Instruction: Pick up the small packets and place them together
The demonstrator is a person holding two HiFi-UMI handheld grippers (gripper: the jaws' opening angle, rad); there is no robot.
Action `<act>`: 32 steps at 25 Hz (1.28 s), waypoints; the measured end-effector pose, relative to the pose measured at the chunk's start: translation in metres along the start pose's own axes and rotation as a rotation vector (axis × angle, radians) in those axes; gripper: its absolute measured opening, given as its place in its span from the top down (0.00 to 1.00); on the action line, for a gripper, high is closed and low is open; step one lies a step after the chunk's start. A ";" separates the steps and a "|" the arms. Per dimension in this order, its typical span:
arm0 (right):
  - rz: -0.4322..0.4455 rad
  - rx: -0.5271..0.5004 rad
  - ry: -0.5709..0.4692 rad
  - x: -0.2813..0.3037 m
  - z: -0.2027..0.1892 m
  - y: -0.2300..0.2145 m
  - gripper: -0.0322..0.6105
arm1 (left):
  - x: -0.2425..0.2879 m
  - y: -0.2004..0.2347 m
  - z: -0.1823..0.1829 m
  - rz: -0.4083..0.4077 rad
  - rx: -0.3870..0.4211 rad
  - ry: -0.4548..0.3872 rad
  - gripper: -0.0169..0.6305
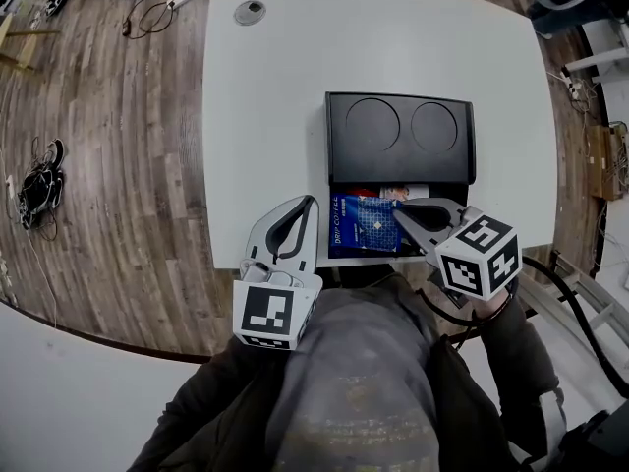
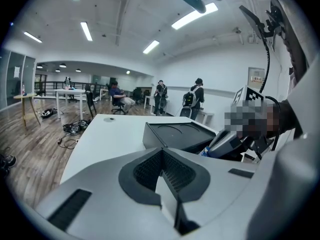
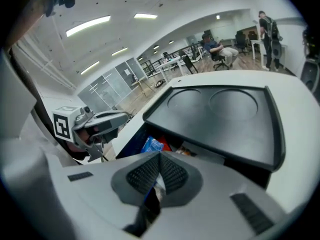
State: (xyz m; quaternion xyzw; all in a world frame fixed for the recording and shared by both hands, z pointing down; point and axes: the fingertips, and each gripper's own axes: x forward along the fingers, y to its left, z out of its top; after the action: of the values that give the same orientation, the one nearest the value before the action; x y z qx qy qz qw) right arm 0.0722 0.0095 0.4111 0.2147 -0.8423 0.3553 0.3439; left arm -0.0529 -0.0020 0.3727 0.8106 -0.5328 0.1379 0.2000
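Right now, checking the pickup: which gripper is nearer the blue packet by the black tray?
Right. The right gripper is shut on the blue packet, gripping its edge from directly over it. The left gripper sits beside the packet, to its left, jaws together and holding nothing.

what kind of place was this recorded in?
Probably an open-plan office or lab: a large white table, a wood-plank floor strewn with black cables, long ceiling strip lights, and a person seated at desks behind.
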 end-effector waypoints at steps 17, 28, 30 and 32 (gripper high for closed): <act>-0.056 -0.121 -0.216 -0.071 0.044 0.046 0.94 | -0.042 -0.020 0.015 -0.013 0.038 -0.095 0.97; -0.009 -0.169 -0.279 -0.068 0.124 0.038 0.95 | -0.031 0.016 0.032 0.065 0.006 -0.143 0.97; 0.003 -0.143 -0.270 -0.063 0.133 0.026 0.95 | -0.026 0.022 0.034 0.081 -0.006 -0.134 0.97; 0.017 -0.092 -0.263 -0.060 0.140 0.008 0.95 | -0.019 0.028 0.034 0.095 -0.023 -0.114 0.97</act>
State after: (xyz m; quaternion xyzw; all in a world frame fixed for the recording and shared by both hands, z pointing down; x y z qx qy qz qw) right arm 0.0484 -0.0826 0.2922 0.2364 -0.8974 0.2877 0.2369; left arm -0.0860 -0.0122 0.3393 0.7886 -0.5827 0.0948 0.1717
